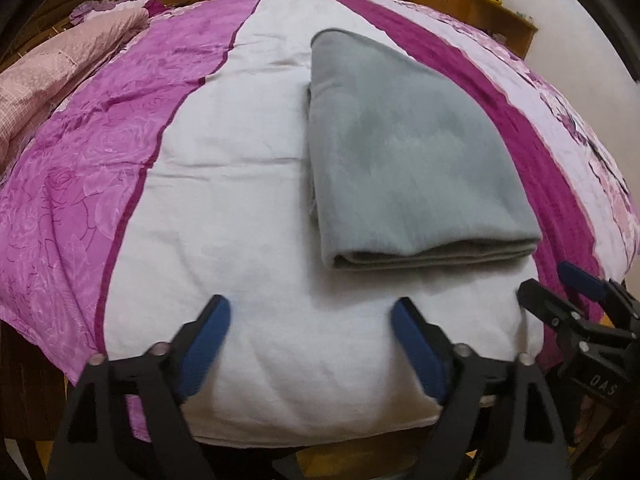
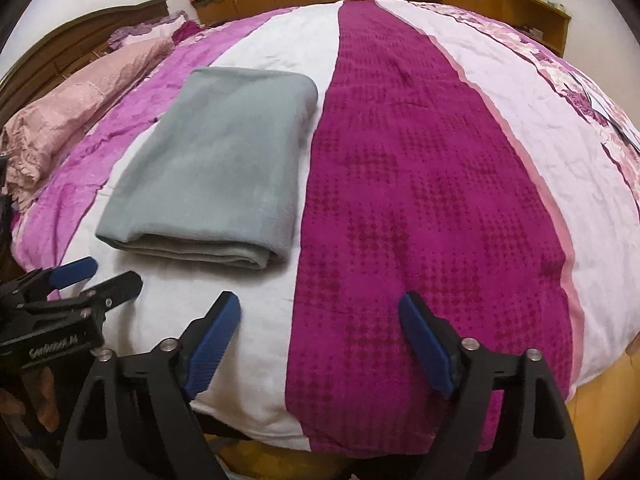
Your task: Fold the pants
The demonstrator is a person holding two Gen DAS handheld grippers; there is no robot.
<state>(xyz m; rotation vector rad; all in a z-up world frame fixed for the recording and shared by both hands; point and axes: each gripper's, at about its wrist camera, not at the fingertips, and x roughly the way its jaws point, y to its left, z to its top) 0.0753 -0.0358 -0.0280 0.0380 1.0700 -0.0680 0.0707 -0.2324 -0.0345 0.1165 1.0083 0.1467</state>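
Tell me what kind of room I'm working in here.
Most likely a home bedroom: folded grey fleece pants lie on a bed with a pink, white and magenta striped bedspread, beside a rolled pink quilt and a wooden headboard.

Each black hand-held gripper [image 1: 310,316] [image 2: 320,312] has blue ribbed pads, silver screws, and blurred white lettering.

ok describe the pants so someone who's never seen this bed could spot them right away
Start with the big bed cover, striped lengthwise in pink, white and deep magenta. On its white stripe, near the foot edge and just ahead of the two open grippers, lie the pants, folded into a flat rectangular bundle. They are the only plain grey thing there, unlike the crumpled pink quilt off to the left.
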